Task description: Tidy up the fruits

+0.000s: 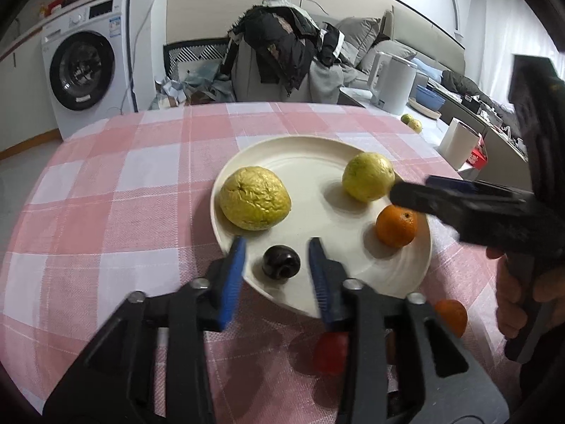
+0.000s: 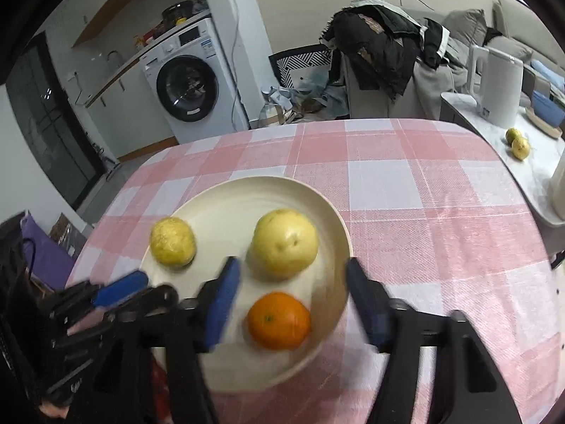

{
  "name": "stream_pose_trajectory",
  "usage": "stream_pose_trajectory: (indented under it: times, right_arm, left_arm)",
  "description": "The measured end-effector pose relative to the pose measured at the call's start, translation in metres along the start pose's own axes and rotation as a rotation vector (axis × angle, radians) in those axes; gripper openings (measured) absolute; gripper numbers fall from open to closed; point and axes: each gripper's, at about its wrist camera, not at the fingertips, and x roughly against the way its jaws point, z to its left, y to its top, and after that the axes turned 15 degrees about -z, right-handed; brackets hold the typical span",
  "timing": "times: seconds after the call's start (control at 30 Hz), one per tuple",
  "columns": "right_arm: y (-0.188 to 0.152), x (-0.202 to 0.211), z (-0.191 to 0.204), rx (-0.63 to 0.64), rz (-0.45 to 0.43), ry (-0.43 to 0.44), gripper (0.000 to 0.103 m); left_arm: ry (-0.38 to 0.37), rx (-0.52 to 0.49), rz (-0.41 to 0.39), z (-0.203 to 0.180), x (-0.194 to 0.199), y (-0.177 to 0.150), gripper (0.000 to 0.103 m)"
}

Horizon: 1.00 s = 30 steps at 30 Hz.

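A cream plate [image 1: 303,162] on the pink checked tablecloth holds a wrinkled yellow fruit [image 1: 255,202], a smooth yellow-green fruit [image 1: 368,176], an orange [image 1: 395,226] and a small dark fruit [image 1: 281,260]. My left gripper [image 1: 277,249] is open, its blue fingers either side of the dark fruit, not touching it. My right gripper [image 2: 293,291] is open above the orange [image 2: 279,319], near the smooth yellow fruit [image 2: 284,243]; the wrinkled fruit [image 2: 173,242] lies to the left. Another orange [image 1: 453,316] and a red fruit [image 1: 330,353] lie on the cloth beside the plate [image 2: 247,198].
The right gripper's body [image 1: 476,212] reaches over the plate's right side. A white kettle [image 2: 498,84], two small fruits [image 2: 517,143] and a paper roll [image 1: 457,141] stand on a side counter. A chair draped with clothes [image 1: 279,49] and a washing machine [image 1: 88,67] stand behind the table.
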Motion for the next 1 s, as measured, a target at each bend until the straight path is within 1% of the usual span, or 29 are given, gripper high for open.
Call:
stream_pose_trajectory:
  times: [0.03,0.07,0.1,0.17,0.27,0.33,0.43,0.47,0.5,0.53,0.67,0.8,0.9,1.0]
  right_arm:
    - [-0.001,0.008,0.002,0.018,-0.003,0.009,0.086]
    - [-0.002,0.014,0.002,0.027,-0.011,0.012,0.091]
    - [-0.003,0.019,0.003,0.030,-0.017,0.012,0.092]
    - [-0.006,0.032,0.000,0.020,-0.023,0.017,0.102]
    - [-0.013,0.049,-0.002,-0.003,-0.029,0.039,0.103]
    - [-0.019,0.063,-0.002,-0.004,-0.048,0.045,0.103]
    - [-0.028,0.078,0.002,0.023,-0.061,0.047,0.103]
    - [-0.030,0.082,0.003,0.031,-0.065,0.043,0.103]
    - [-0.033,0.087,0.004,0.038,-0.069,0.042,0.103]
    - [-0.035,0.092,0.004,0.041,-0.073,0.048,0.103]
    - [-0.042,0.100,0.004,0.036,-0.072,0.053,0.103]
    - [-0.049,0.098,0.005,0.047,-0.045,0.047,0.103]
    - [-0.053,0.096,0.006,0.065,-0.029,0.020,0.103]
    - [-0.058,0.093,0.005,0.072,0.001,0.020,0.103]
  left_arm:
    - [0.018,-0.010,-0.003,-0.001,0.003,0.000,0.064]
    - [0.038,-0.020,-0.012,-0.002,0.008,0.001,0.082]
    - [0.048,-0.027,-0.030,-0.003,0.014,0.001,0.085]
    - [0.040,-0.031,-0.053,-0.004,0.027,0.002,0.086]
    - [0.026,-0.031,-0.057,-0.005,0.044,0.001,0.086]
    - [0.026,-0.035,-0.065,-0.007,0.055,0.000,0.087]
    - [0.024,-0.041,-0.075,-0.010,0.073,-0.004,0.093]
    - [0.021,-0.040,-0.082,-0.010,0.080,-0.006,0.099]
    - [0.022,-0.039,-0.087,-0.012,0.085,-0.007,0.103]
    - [0.021,-0.038,-0.100,-0.012,0.091,-0.009,0.102]
    - [0.025,-0.034,-0.109,-0.013,0.107,-0.013,0.102]
    - [0.014,-0.025,-0.106,-0.015,0.115,-0.018,0.102]
    - [0.014,-0.043,-0.089,-0.018,0.113,-0.020,0.102]
    - [0.009,-0.059,-0.079,-0.020,0.107,-0.024,0.102]
